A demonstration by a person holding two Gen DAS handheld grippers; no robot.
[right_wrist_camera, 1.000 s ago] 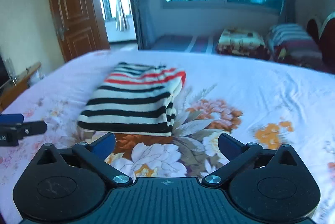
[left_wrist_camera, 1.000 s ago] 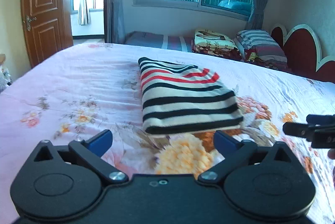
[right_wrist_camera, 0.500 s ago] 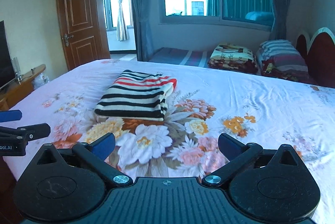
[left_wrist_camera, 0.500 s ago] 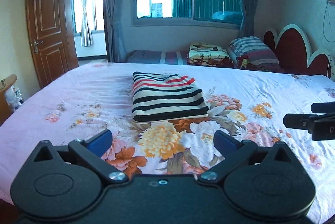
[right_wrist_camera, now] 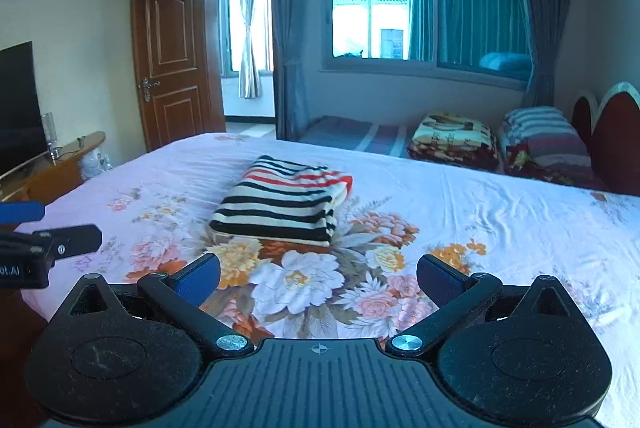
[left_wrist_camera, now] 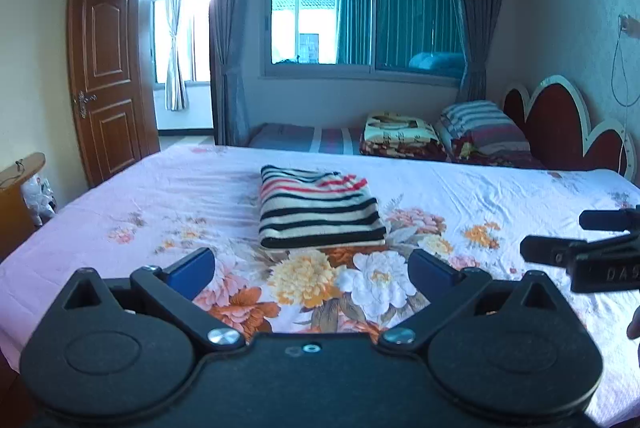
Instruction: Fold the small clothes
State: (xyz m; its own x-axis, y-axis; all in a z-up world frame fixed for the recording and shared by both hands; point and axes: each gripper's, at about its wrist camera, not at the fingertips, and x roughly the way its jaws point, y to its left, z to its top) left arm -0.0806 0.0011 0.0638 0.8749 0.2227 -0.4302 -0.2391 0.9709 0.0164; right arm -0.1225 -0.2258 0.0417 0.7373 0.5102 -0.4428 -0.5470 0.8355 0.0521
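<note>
A folded striped garment (left_wrist_camera: 318, 210), cream with black and red stripes, lies flat on the flowered bed sheet (left_wrist_camera: 160, 196); it also shows in the right wrist view (right_wrist_camera: 282, 206). My left gripper (left_wrist_camera: 312, 268) is open and empty, held back from the garment above the near part of the bed. My right gripper (right_wrist_camera: 318, 274) is open and empty, also well short of the garment. The right gripper's fingers (left_wrist_camera: 560, 254) show at the right edge of the left wrist view, and the left gripper's fingers (right_wrist_camera: 68, 240) at the left edge of the right wrist view.
Folded blankets (left_wrist_camera: 404, 134) and a striped pillow (left_wrist_camera: 480, 124) lie beyond the bed's far side near the red headboard (left_wrist_camera: 560, 124). A wooden door (left_wrist_camera: 106, 76) stands open at left. A TV (right_wrist_camera: 18, 108) sits on a wooden stand (right_wrist_camera: 52, 168) at left.
Both grippers have pulled back and up from the garment, which now looks smaller and farther away. More of the room shows. Both stay open.
</note>
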